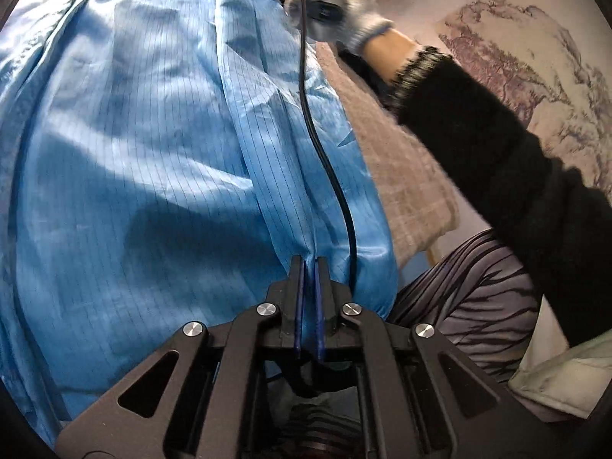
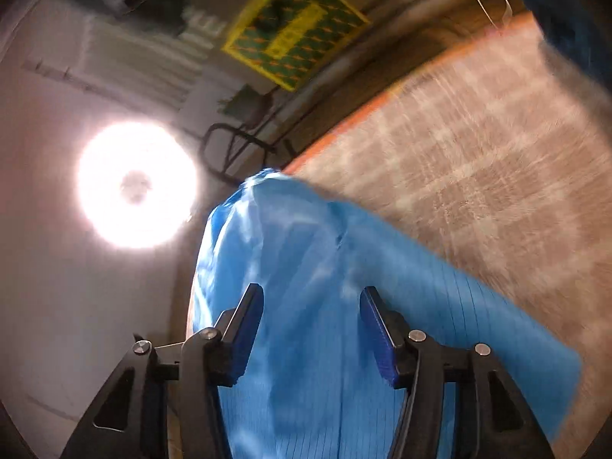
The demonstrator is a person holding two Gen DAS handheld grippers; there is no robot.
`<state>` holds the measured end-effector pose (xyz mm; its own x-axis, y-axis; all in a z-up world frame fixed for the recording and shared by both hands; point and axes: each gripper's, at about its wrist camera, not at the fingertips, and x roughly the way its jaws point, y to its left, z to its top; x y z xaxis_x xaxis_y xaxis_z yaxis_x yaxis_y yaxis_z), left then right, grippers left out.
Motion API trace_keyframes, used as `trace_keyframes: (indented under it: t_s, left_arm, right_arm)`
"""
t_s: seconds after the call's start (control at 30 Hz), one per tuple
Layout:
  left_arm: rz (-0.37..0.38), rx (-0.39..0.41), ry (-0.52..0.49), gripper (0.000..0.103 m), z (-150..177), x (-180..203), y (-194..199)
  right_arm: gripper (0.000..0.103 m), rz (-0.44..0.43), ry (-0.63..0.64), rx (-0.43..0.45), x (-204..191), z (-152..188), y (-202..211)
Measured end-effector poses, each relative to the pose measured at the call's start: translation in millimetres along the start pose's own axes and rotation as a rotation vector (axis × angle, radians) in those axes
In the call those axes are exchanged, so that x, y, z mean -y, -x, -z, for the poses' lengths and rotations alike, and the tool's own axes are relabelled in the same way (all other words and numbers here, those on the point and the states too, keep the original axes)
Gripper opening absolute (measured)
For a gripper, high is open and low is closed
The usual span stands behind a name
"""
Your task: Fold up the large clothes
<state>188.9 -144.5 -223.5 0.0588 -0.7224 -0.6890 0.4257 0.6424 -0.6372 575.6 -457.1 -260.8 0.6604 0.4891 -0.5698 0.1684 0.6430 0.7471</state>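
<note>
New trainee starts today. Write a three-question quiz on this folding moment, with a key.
1. True or false: the left hand-held gripper is shut on the blue garment.
2. How do the right hand-held gripper's jaws stand? A) apart B) pressed together
3. Fill in: a black ___ trails over the garment.

Key: 1 true; 2 A; 3 cable.

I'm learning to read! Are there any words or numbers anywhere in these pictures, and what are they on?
No words or numbers can be read.
The yellow and green sign on the wall has dark marks in its middle, too blurred to read.
The blue garment, the checked cloth and the gray glove show no writing.
</note>
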Motion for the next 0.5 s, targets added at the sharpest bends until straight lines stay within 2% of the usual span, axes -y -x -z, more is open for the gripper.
trace_keyframes:
  t_s: [0.1, 0.2, 0.27, 0.3, 0.33, 0.4, 0.5]
  left_arm:
    - [0.001, -0.004, -0.004, 0.003, -3, -2, -1]
    - [0.026, -0.008, 0.03, 0.003, -7, -10, -3]
    - [0.029, -0.009, 0.049, 0.003, -10, -15, -3]
    - [0.027, -0.008, 0.054, 0.003, -11, -17, -3]
    - [0.027, -0.005, 0.061, 0.003, -12, -19, -2]
    - [0.03, -0.003, 0.076, 0.003, -13, -21, -3]
    - [0.036, 0.004, 0.096, 0.003, -14, -29, 1]
  right_arm:
    - [0.056, -0.049, -0.078, 0.001, 12, -11, -20]
    - [0.047, -0.139, -0.118, -0.009, 12, -20, -38]
    - [0.026, -0.155, -0.123, -0.027, 9, -22, -50]
    - [0.012, -0.151, -0.118, -0.034, 8, -21, -54]
    - [0.002, -0.14, -0.109, -0.032, 5, -22, -58]
    - [0.0, -0.093, -0.051, -0.001, -5, -23, -59]
    - [0.0, 0.066, 0.167, 0.059, -43, -22, -52]
